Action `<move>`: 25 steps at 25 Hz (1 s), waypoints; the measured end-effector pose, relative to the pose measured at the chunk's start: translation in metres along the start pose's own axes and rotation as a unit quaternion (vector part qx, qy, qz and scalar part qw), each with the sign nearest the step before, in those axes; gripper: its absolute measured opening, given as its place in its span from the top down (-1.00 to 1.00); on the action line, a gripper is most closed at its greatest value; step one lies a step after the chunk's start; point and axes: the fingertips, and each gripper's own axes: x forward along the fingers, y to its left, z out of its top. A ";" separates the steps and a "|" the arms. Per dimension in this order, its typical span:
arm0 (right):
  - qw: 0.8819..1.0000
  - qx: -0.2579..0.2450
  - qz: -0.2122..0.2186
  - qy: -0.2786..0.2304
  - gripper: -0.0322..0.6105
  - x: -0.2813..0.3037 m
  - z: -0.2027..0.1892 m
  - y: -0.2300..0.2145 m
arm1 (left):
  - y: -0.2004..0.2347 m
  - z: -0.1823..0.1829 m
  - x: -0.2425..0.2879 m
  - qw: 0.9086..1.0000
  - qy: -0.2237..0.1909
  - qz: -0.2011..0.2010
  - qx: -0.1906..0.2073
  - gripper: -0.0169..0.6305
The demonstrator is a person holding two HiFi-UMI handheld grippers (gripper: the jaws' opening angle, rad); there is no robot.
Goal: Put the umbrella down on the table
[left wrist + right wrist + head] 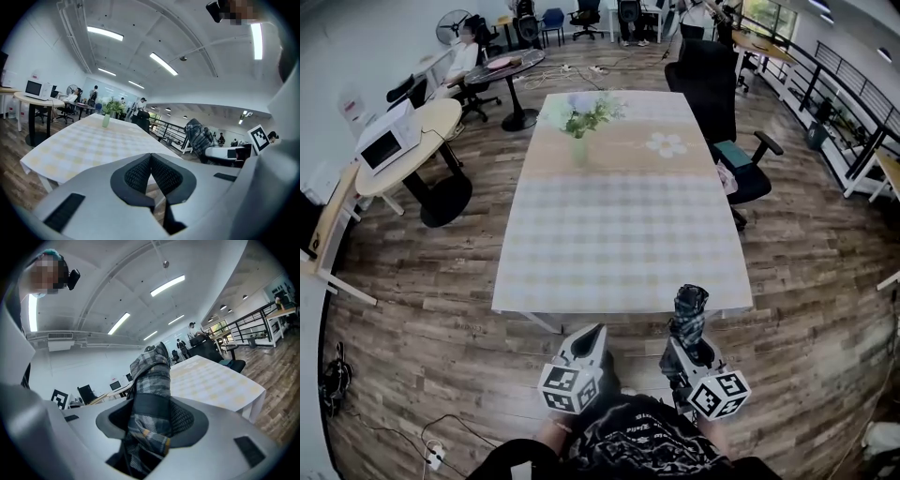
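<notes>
A folded plaid umbrella [689,312] stands nearly upright in my right gripper [686,345], whose jaws are shut on its lower part. In the right gripper view the umbrella [151,376] fills the gap between the dark pads [183,420] and rises above them. The left gripper view shows the same umbrella [199,137] off to the right. My left gripper [592,336] holds nothing; its pads [136,174] meet at the tips. Both grippers hover over the floor just short of the near edge of the table [619,244], which has a pale checked cloth.
A green vase with flowers [581,127] stands near the table's far end. A black office chair [717,89] stands at the table's far right. A round table with a microwave [389,139] is at the left, and a railing [848,89] runs along the right.
</notes>
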 end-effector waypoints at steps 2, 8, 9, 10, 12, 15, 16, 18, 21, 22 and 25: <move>1.000 0.010 -0.007 -0.005 0.25 0.013 0.009 -0.012 | 0.005 0.010 0.019 1.000 0.000 -0.009 0.009 0.89; 0.999 0.028 -0.028 -0.011 0.25 0.068 0.031 -0.042 | 0.042 0.036 0.075 0.999 0.014 -0.024 0.025 0.89; 0.999 0.030 -0.033 -0.011 0.25 0.081 0.033 -0.041 | 0.056 0.043 0.081 0.999 0.015 -0.024 0.023 0.89; 0.999 0.031 -0.038 -0.012 0.25 0.093 0.038 -0.042 | 0.067 0.050 0.088 0.999 0.015 -0.026 0.023 0.89; 0.998 0.031 -0.045 -0.011 0.25 0.112 0.049 -0.048 | 0.080 0.063 0.106 0.999 0.015 -0.033 0.025 0.89; 0.998 0.024 -0.053 -0.012 0.25 0.139 0.061 -0.050 | 0.098 0.080 0.128 0.998 0.017 -0.055 0.032 0.89; 0.998 0.021 -0.055 -0.014 0.25 0.152 0.063 -0.046 | 0.109 0.086 0.132 0.997 0.017 -0.061 0.035 0.89; 0.998 0.017 -0.061 -0.019 0.25 0.176 0.067 -0.036 | 0.131 0.096 0.139 0.997 0.016 -0.068 0.039 0.89; 0.997 0.007 -0.071 -0.018 0.25 0.206 0.073 -0.031 | 0.155 0.106 0.153 0.997 0.015 -0.069 0.043 0.89; 0.997 -0.001 -0.076 -0.014 0.25 0.215 0.075 -0.031 | 0.162 0.110 0.158 0.997 0.014 -0.066 0.045 0.89; 0.997 -0.013 -0.076 0.000 0.25 0.235 0.080 -0.030 | 0.178 0.118 0.166 0.998 0.010 -0.054 0.042 0.89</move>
